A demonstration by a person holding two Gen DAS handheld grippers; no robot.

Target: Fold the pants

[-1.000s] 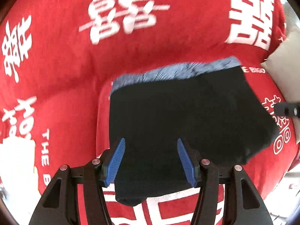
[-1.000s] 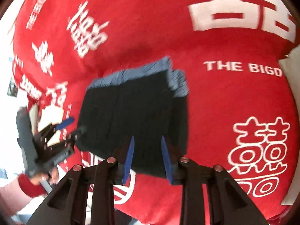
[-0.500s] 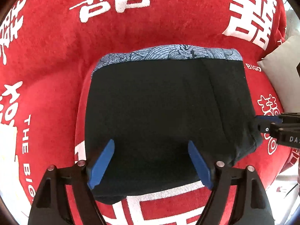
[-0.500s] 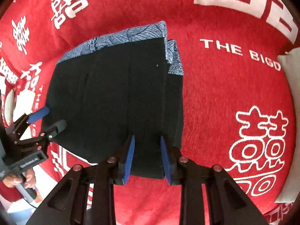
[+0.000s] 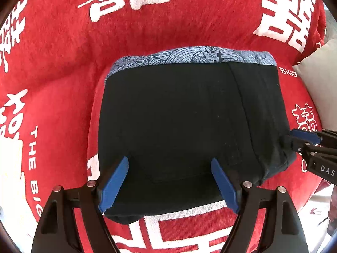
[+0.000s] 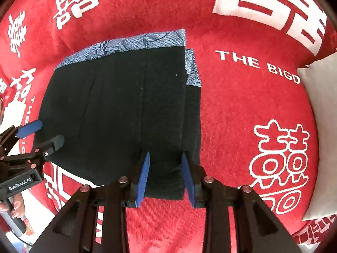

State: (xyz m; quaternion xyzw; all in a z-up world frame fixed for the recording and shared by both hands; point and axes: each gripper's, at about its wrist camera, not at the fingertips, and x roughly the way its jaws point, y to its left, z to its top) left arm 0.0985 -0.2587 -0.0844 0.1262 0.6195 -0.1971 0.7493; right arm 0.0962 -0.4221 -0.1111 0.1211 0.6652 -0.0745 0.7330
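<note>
Pants (image 5: 179, 126) folded flat, waistband (image 5: 189, 55) far — red blanket (image 5: 63, 63)

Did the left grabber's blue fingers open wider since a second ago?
Yes. The left gripper spread wider over the black pants, each finger nearer its side edge.

pants (image 5: 179, 126) | black, blue patterned waistband | folded flat | on red blanket (image 5: 63, 63)

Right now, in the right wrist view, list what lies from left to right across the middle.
Left gripper → black folded pants → red blanket with white lettering → pale cushion.
</note>
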